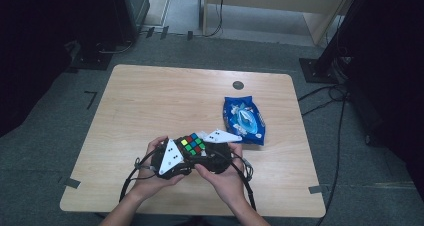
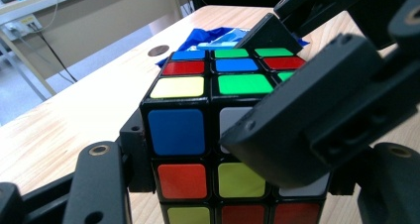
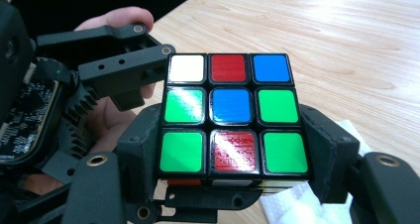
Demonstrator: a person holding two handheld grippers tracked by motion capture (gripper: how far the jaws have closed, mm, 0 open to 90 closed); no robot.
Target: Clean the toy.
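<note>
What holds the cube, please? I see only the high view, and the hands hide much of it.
Observer: The left tool is shut on the cube, with one jaw on each side.
Operator: And the right tool?
Observer: The right tool grips the layer nearest its camera, and its jaws appear to press on both sides.
Operator: Which colours are on the side I cannot see?
Observer: The side facing the left tool's camera has a yellow centre and a blue upper left corner.
</note>
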